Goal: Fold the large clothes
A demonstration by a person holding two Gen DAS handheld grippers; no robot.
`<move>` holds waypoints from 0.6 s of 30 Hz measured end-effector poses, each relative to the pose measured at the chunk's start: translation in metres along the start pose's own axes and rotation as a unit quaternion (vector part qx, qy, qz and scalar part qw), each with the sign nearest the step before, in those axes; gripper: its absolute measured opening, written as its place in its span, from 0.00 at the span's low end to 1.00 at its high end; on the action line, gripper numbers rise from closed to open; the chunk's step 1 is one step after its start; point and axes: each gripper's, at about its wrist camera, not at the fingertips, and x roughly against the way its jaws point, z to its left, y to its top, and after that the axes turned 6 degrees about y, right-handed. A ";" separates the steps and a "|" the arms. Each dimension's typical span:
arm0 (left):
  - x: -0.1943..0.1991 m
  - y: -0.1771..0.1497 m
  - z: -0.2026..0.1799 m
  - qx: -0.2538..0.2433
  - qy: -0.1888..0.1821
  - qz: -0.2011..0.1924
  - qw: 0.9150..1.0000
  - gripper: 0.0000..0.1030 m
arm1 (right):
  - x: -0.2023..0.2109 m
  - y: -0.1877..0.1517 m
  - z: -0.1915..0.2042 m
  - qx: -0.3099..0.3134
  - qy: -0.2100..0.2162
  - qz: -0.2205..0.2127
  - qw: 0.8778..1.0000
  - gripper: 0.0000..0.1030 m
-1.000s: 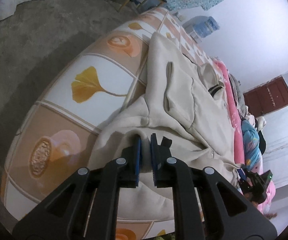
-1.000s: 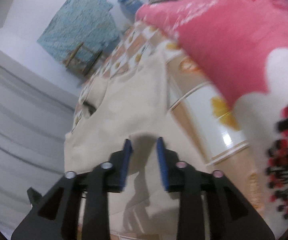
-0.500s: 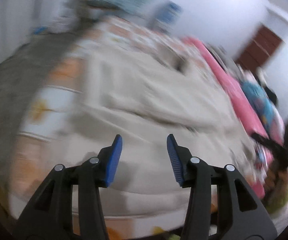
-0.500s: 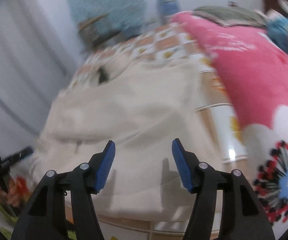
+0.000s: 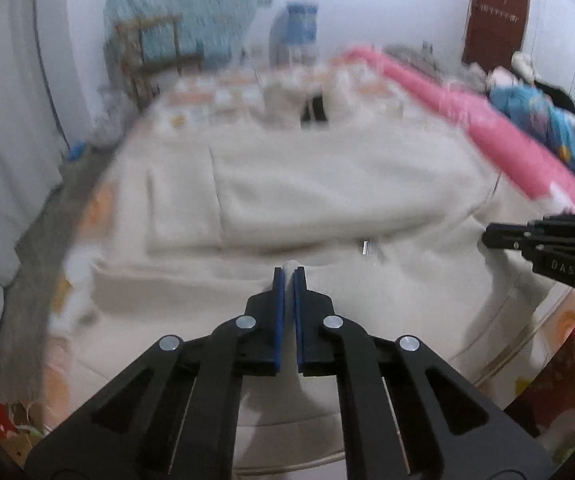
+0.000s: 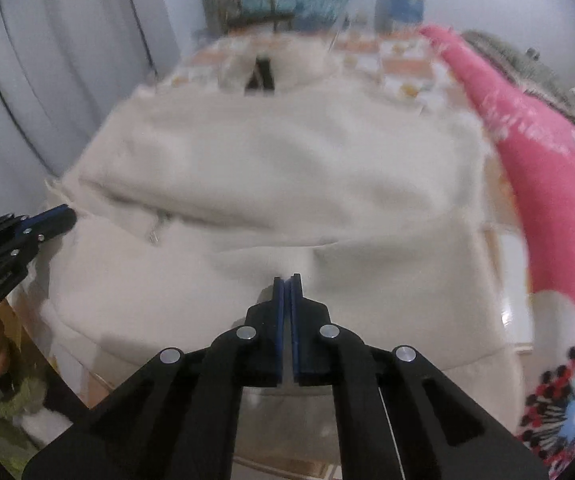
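From the left wrist view, the left gripper (image 5: 289, 274) points down at a cream garment (image 5: 327, 192) spread over a bed (image 5: 223, 92) with an orange-and-white patterned cover. Its blue-padded jaws are pressed together, and a small bit of cream fabric pokes up between the tips, so they seem to be pinching a fold of the garment's near part. A folded-over layer lies across the garment's middle, with a small metal zipper pull (image 5: 365, 246) at its lower edge. A pink blanket (image 5: 487, 128) runs along the right side of the bed. The right gripper (image 5: 491, 236) shows at the right edge, its tip over the garment's side. A dark red door (image 5: 495, 12) stands in the far wall.

From the right wrist view, the right gripper (image 6: 286, 280) has its jaws pressed together over the garment (image 6: 287, 168); whether cloth is caught between them I cannot tell. The left gripper (image 6: 67, 216) reaches in from the left edge to the garment's side. The pink blanket (image 6: 527, 152) lies at the right.
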 end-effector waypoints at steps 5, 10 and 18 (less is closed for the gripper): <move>-0.006 0.011 0.007 0.012 0.015 -0.025 1.000 0.04 | 0.015 0.013 -0.004 -0.022 -0.002 -0.055 0.998 0.03; -0.050 -0.006 -0.005 -0.017 0.046 0.000 0.999 0.04 | -0.036 0.004 -0.012 -0.033 -0.020 -0.018 0.999 0.03; -0.031 -0.012 0.008 -0.006 0.046 -0.007 0.999 0.10 | -0.039 -0.001 -0.009 -0.024 -0.031 -0.029 0.999 0.03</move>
